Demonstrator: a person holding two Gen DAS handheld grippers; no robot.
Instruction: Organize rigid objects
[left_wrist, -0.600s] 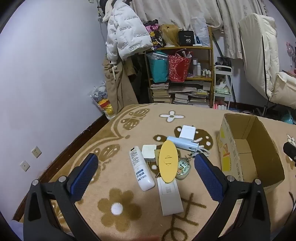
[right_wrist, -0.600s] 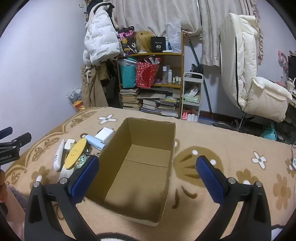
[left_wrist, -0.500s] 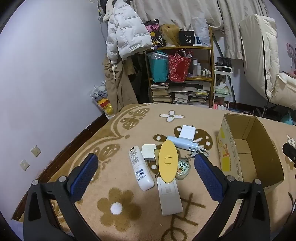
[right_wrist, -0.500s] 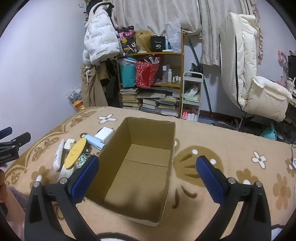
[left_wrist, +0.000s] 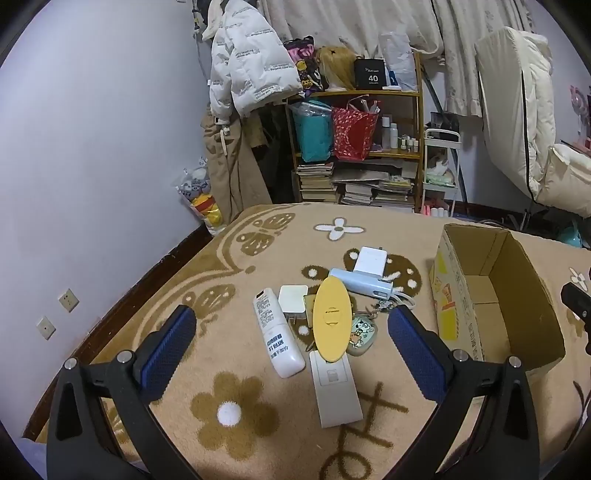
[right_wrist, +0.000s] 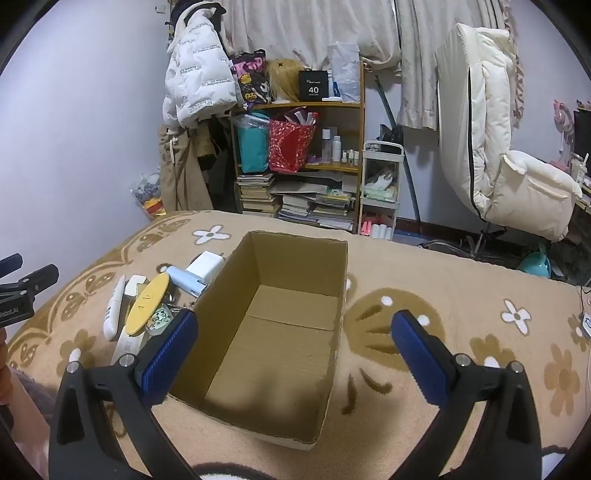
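Note:
A pile of small items lies on the patterned blanket: a white remote (left_wrist: 276, 334), a yellow oval piece (left_wrist: 331, 318), a grey flat remote (left_wrist: 335, 387), a light blue power bank (left_wrist: 360, 282), white chargers (left_wrist: 370, 260) and a cartoon keychain (left_wrist: 360, 330). My left gripper (left_wrist: 291, 341) hovers open just in front of the pile, holding nothing. An empty cardboard box (right_wrist: 280, 325) stands to the right of the pile (right_wrist: 147, 299). Over the box's near end my right gripper (right_wrist: 293, 345) is open and empty.
The blanket (right_wrist: 461, 295) covers a bed whose left edge meets a wall (left_wrist: 92, 166). A cluttered bookshelf (left_wrist: 354, 147), a hanging white jacket (left_wrist: 247, 66) and a cream chair (right_wrist: 509, 177) stand beyond the bed's far edge.

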